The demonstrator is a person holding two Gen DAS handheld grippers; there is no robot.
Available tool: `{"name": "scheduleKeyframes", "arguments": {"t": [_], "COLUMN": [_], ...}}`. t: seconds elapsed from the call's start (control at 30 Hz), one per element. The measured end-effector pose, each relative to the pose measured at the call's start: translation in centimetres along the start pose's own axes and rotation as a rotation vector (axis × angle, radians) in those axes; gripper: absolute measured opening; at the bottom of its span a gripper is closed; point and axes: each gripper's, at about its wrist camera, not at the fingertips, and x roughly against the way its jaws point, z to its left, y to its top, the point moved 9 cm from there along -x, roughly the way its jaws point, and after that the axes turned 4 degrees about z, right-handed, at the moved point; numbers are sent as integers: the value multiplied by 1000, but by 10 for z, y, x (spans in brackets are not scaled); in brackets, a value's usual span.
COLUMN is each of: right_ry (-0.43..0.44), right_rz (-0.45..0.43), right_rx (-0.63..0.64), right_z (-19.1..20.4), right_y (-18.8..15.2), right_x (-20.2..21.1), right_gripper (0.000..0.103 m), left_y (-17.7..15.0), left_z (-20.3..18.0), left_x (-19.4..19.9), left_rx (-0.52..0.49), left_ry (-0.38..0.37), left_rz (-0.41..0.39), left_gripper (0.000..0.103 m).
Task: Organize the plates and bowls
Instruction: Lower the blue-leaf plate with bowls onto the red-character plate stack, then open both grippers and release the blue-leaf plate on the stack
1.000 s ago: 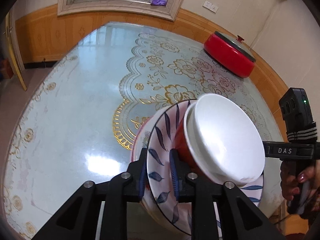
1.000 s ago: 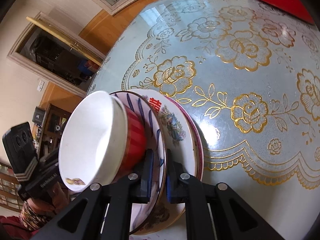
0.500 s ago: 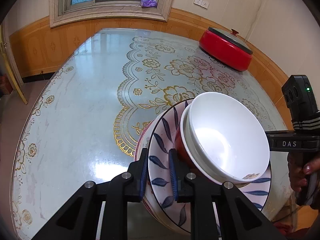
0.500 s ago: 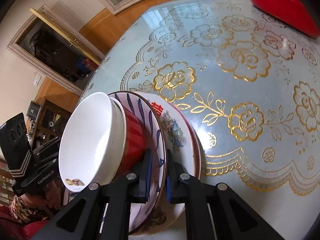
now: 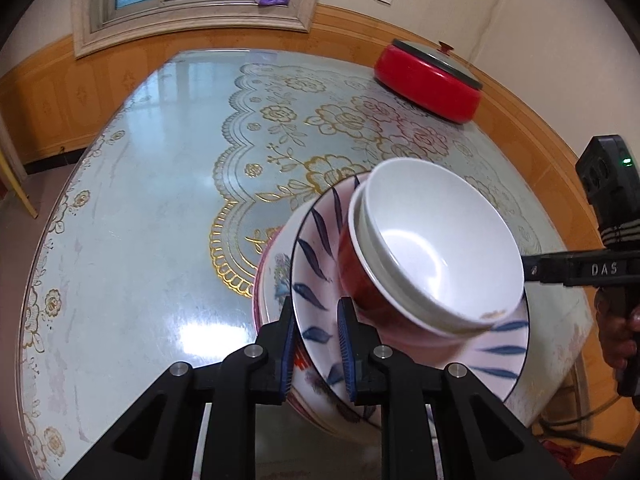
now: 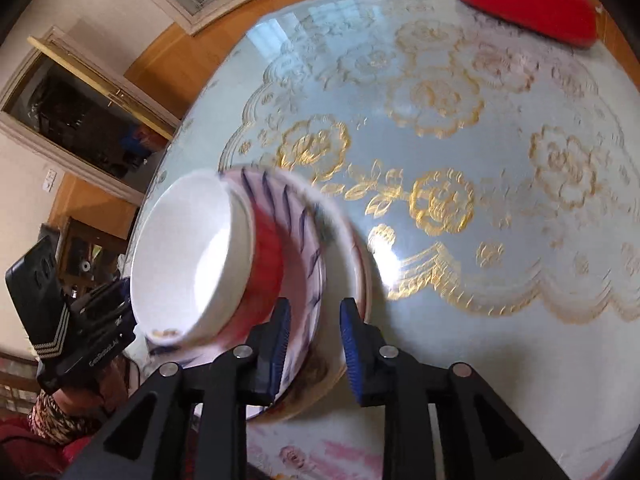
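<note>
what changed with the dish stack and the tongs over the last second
The right tongs are opening: their pads, clamped a second ago on the rim of the blue-leaf plate, now stand apart from it. The stack has tipped flatter. Unchanged: the left tongs grip the blue-leaf plate, the white bowl sits nested in the red bowl, the floral plate lies beneath, and the red pot stays put.

Glossy crockery on a glass-smooth table.
Round white glazed ceramic bowl (image 5: 440, 240) w/ shiny inside; round pale-blue tabletop (image 5: 160, 200) slick, reflective, gold lace print; black matt plastic gripper fingers (image 5: 276, 344), silver metal screws.
</note>
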Motion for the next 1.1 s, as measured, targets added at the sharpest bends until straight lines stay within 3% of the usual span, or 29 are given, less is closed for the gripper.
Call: {"name": "scheduleKeyframes", "arguments": {"t": [0.13, 0.4, 0.6, 0.73, 0.83, 1.03, 1.1], "right_ry": [-50, -40, -78, -108, -97, -41, -52], "right_rz": [-37, -58, -71, -126, -194, -292, -250], "right_rx": [3, 32, 104, 87, 70, 5, 54], "right_z": [1, -1, 12, 17, 19, 35, 49], "right_y": [-7, -8, -10, -13, -14, 6, 12], "right_x": [-7, -10, -13, -1, 18, 46, 39], "right_gripper": [9, 9, 15, 19, 26, 26, 26], "left_y": [0, -7, -21, -27, -24, 5, 19], "left_z": [-1, -3, -12, -16, -15, -15, -21], "left_x": [1, 5, 12, 26, 37, 57, 49], "left_rx": [-7, 41, 91, 93, 108, 109, 84], "left_ry": [16, 124, 181, 207, 196, 129, 99], "left_rz": [-14, -19, -18, -57, -95, -153, -127], "left_gripper": [18, 19, 33, 50, 50, 53, 54]}}
